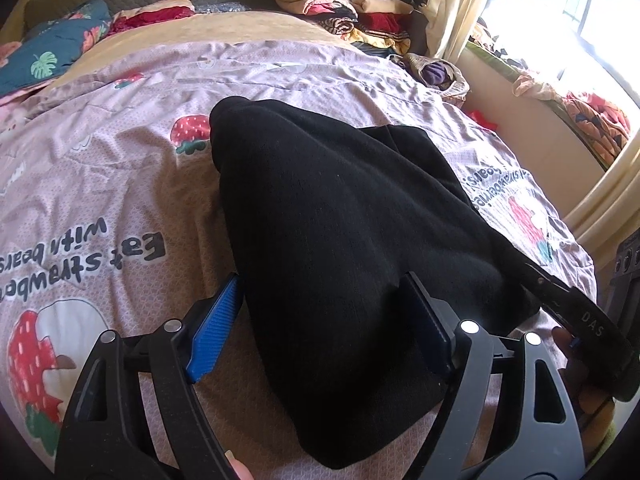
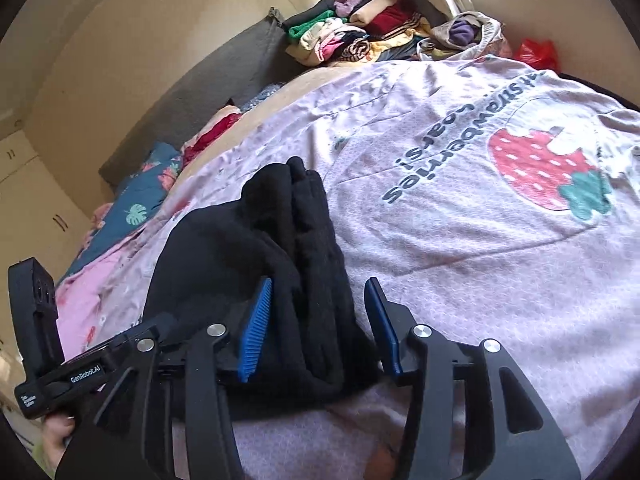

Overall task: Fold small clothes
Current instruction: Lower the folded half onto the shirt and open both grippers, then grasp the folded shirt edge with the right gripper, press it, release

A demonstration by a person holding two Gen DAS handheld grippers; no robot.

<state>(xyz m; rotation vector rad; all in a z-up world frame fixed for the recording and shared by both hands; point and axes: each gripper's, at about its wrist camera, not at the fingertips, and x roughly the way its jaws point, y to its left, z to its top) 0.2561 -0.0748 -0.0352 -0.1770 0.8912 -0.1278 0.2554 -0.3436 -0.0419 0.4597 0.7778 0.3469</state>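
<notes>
A black knit garment (image 1: 344,248) lies folded on the pink strawberry-print bedsheet (image 1: 120,184). My left gripper (image 1: 324,320) is open, its blue pads to either side of the garment's near end. In the right wrist view the same black garment (image 2: 276,264) shows several stacked folds. My right gripper (image 2: 320,320) is open, and its jaws straddle the garment's near edge. The other gripper's body (image 2: 44,340) shows at the left of the right wrist view.
A pile of folded clothes (image 1: 352,12) sits at the far end of the bed by the curtain (image 1: 456,4). A blue floral pillow (image 1: 52,52) lies far left. A bright window (image 1: 568,28) and a cluttered ledge are on the right. The headboard (image 2: 224,68) is behind the bed.
</notes>
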